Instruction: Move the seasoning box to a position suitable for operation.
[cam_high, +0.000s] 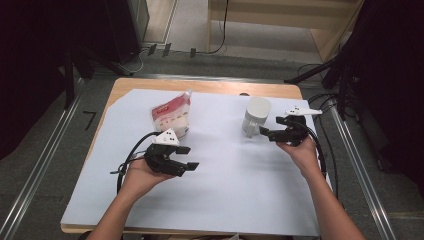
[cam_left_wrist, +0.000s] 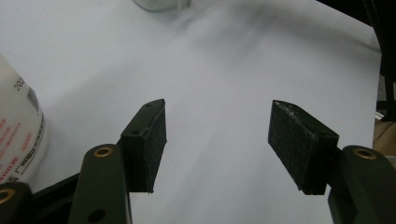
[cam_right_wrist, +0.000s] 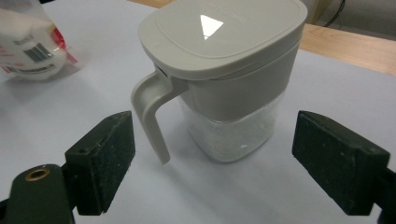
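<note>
A clear jug with a grey lid and a curved grey handle stands upright on the white sheet at the right. My right gripper sits just beside it, open, its two pads spread wider than the jug with nothing pressed between them. A red and white pouch lies at the left middle of the sheet. My left gripper hovers below the pouch, open and empty, its jaws pointing across bare sheet, with the pouch's edge at its left.
The white sheet covers most of the wooden table. Black cables trail from both grippers. Metal rails run along the floor on each side, and dark stands and cables crowd the far right.
</note>
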